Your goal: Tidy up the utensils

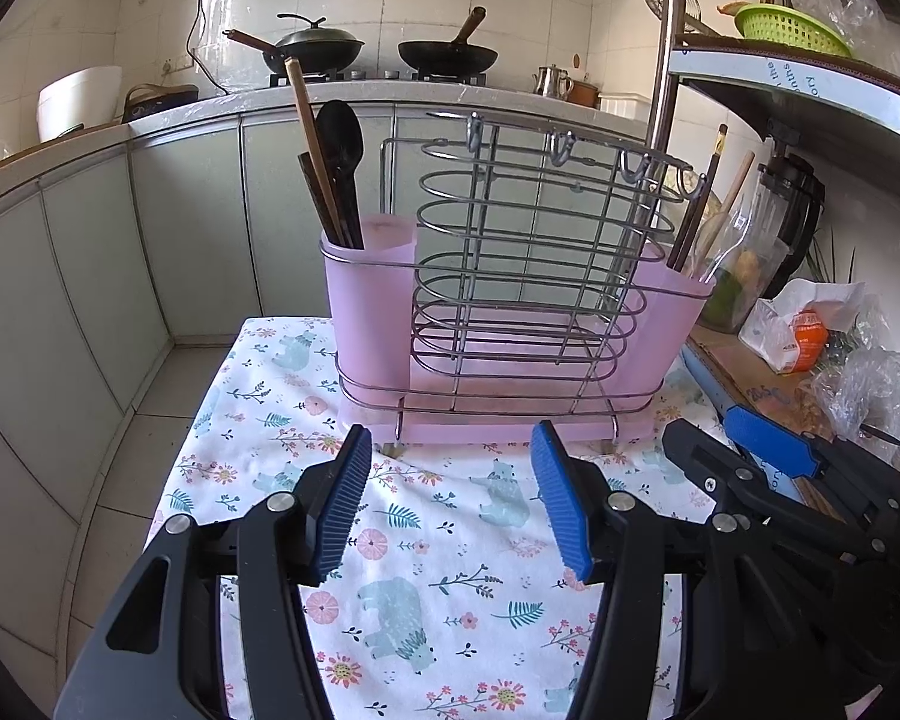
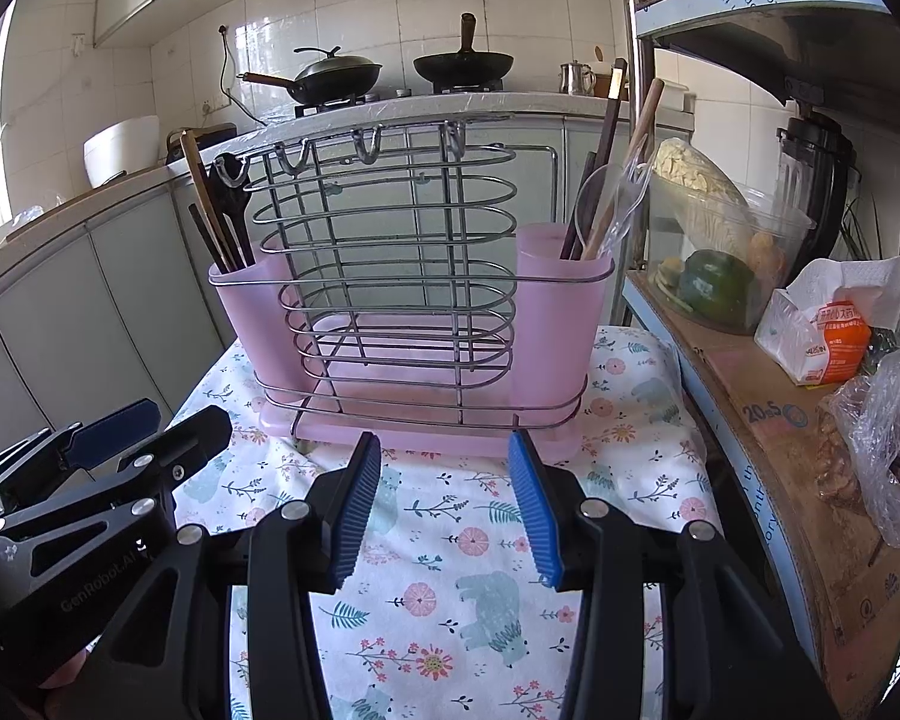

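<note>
While both grippers, left (image 1: 450, 504) and right (image 2: 444, 510), hover wide and empty over the near cloth (image 1: 450, 600), the rack (image 1: 510, 300) stands beyond, utensils (image 1: 330, 180) upright in its left and right cups.

Pink cups (image 1: 371, 276) hide the lower ends of utensils (image 1: 330, 168).

Left gripper (image 1: 453, 501) jaws wide apart, nothing between them, hovering over floral cloth (image 1: 450, 570) on the desk. Pink utensil rack (image 1: 510, 312) just ahead: black spoon (image 1: 340, 144) and chopsticks (image 1: 315, 150) in left cup, more utensils in right cup. Right gripper (image 1: 750, 456) at right edge.
</note>
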Action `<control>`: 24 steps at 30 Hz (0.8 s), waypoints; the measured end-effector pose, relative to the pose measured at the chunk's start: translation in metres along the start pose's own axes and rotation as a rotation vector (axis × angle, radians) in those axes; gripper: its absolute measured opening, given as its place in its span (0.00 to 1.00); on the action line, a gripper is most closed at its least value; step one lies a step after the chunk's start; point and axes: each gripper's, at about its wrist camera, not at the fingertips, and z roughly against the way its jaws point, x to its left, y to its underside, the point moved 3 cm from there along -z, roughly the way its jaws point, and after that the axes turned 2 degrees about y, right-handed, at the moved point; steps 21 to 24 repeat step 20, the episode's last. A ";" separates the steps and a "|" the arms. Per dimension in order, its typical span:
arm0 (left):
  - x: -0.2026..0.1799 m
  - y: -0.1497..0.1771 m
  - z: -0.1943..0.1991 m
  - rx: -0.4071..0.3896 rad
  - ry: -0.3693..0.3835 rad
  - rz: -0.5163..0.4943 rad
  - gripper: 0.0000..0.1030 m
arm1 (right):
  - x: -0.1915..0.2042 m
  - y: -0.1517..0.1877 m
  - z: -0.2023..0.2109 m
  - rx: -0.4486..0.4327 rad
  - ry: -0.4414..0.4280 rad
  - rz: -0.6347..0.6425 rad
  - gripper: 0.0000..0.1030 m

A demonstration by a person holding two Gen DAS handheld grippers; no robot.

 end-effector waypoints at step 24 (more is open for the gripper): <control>0.006 0.006 -0.020 0.050 0.006 -0.013 0.54 | -0.014 0.004 -0.023 0.060 0.009 -0.014 0.43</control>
